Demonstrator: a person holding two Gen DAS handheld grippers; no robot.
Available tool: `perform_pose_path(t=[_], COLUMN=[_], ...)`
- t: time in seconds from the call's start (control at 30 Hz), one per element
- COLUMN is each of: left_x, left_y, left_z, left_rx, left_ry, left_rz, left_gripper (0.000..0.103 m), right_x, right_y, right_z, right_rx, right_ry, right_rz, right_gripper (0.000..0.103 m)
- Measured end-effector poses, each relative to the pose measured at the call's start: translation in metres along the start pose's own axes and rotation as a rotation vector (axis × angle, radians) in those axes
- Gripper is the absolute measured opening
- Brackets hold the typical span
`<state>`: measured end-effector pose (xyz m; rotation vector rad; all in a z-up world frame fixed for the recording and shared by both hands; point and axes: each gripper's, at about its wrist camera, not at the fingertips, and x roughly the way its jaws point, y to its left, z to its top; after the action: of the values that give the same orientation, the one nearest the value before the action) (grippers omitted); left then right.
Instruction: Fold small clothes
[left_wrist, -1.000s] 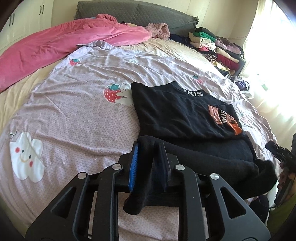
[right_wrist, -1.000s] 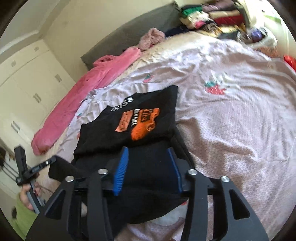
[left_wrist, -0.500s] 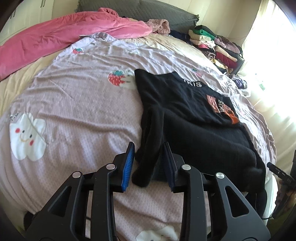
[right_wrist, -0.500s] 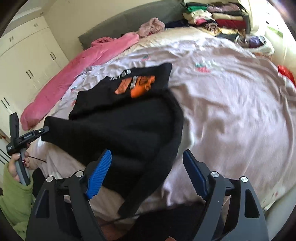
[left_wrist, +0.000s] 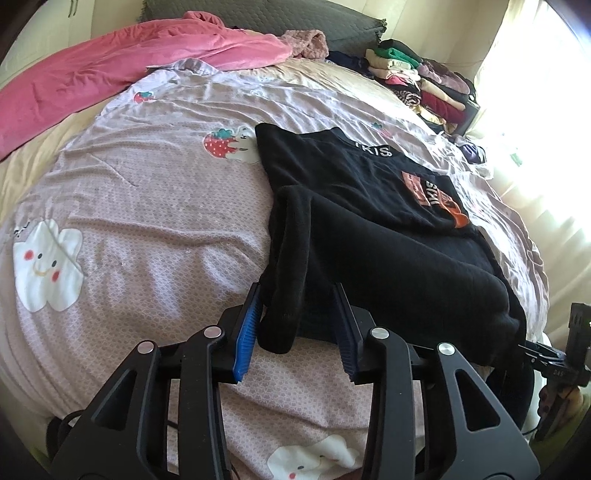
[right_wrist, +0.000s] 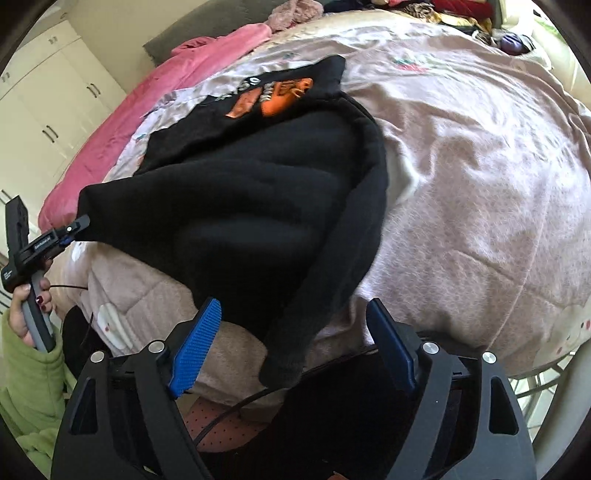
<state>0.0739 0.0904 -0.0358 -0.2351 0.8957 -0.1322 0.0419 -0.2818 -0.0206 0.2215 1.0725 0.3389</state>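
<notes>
A black sweatshirt (left_wrist: 369, 221) with an orange chest print (left_wrist: 436, 195) lies on the bed, sleeves folded over its lower part. It also shows in the right wrist view (right_wrist: 258, 177). My left gripper (left_wrist: 299, 332) is open, its blue pads either side of a hanging sleeve end (left_wrist: 284, 325) without pinching it. My right gripper (right_wrist: 291, 347) is open wide at the bed edge, with the other sleeve end (right_wrist: 288, 365) dangling between the pads. In the right wrist view the left gripper's tip (right_wrist: 74, 227) sits at the sweatshirt's corner.
The pink patterned bedsheet (left_wrist: 147, 221) covers the bed. A pink blanket (left_wrist: 110, 66) lies at the far left. A pile of folded clothes (left_wrist: 417, 77) stands at the far right by the bright window. White wardrobes (right_wrist: 44, 96) stand beyond the bed.
Both grippers opened and let go of the sweatshirt, then drew back toward the bed edge. The sleeves now hang loose between the pads.
</notes>
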Motion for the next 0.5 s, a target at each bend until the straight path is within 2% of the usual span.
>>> perform_pose_path(t=[0.07, 0.1, 0.17, 0.23, 0.5], left_x=[0.001, 0.001, 0.003, 0.005, -0.009], left_y=[0.0, -0.002, -0.005, -0.007, -0.007], left_z=[0.0, 0.0, 0.0, -0.002, 0.011], left_rx=[0.002, 0.007, 0.019, 0.027, 0.012], left_ry=[0.003, 0.005, 0.009, 0.017, -0.026], left_rz=[-0.003, -0.009, -0.014, -0.024, -0.074], left_gripper=[0.028, 0.023, 0.01, 0.006, 0.004], right_x=[-0.001, -0.001, -0.001, -0.004, -0.046], right_y=[0.003, 0.003, 0.002, -0.002, -0.009], right_z=[0.002, 0.002, 0.002, 0.004, 0.039], right_rx=[-0.021, -0.024, -0.022, -0.014, -0.008], right_ry=[0.0, -0.003, -0.013, -0.029, -0.234], right_rz=[-0.006, -0.01, -0.018, -0.019, 0.087], right_gripper=[0.048, 0.044, 0.02, 0.009, 0.007])
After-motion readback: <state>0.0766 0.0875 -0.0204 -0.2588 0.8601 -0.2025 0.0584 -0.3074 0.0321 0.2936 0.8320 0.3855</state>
